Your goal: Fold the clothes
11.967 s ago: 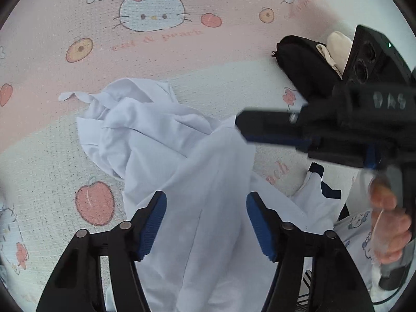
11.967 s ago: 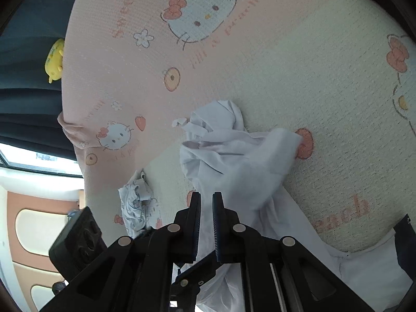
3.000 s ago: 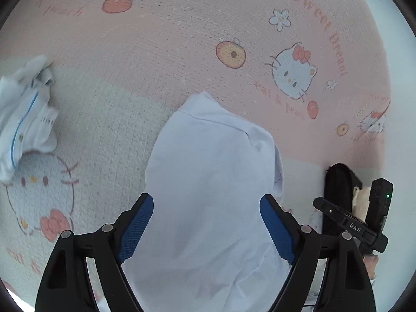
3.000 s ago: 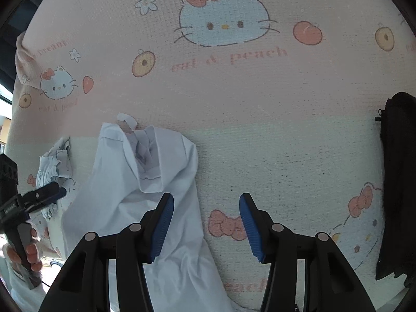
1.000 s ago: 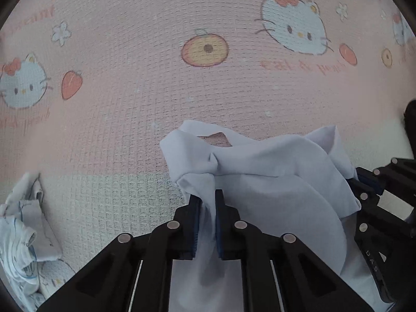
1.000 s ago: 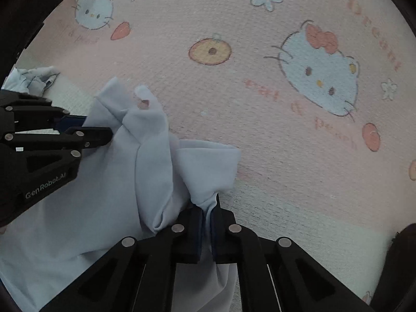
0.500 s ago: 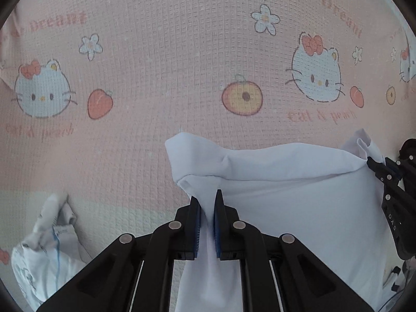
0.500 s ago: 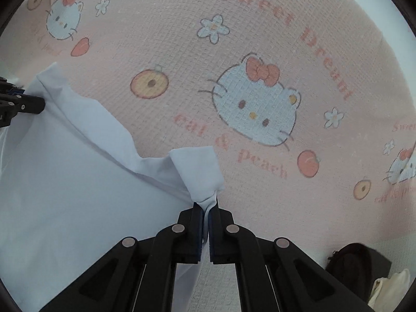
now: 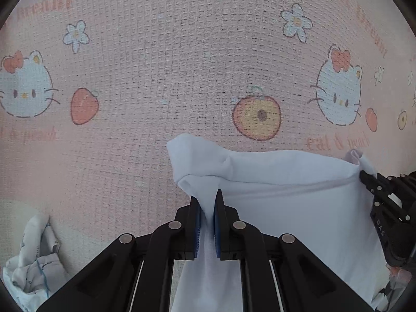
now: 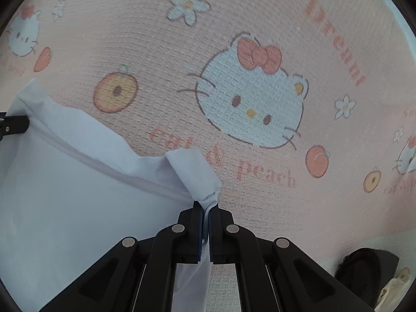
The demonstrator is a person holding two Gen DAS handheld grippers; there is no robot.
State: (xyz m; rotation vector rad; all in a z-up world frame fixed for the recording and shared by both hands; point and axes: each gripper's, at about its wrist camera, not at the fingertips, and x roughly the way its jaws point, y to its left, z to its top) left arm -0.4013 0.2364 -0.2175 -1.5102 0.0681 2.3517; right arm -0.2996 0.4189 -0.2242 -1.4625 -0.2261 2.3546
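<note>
The left gripper (image 9: 207,202) is clamped narrow on one corner of a white garment (image 9: 299,202), cloth bunched between its blue pads. The right gripper (image 10: 206,210) pinches the opposite corner (image 10: 195,171) in the same way, jaws nearly together. The garment's top edge is stretched taut between the two above a pink cartoon-cat bedspread (image 9: 169,65). A crumpled patterned cloth (image 9: 33,262) lies toward the bedspread's lower left edge; a black bag (image 10: 364,267) sits at its lower right.
</note>
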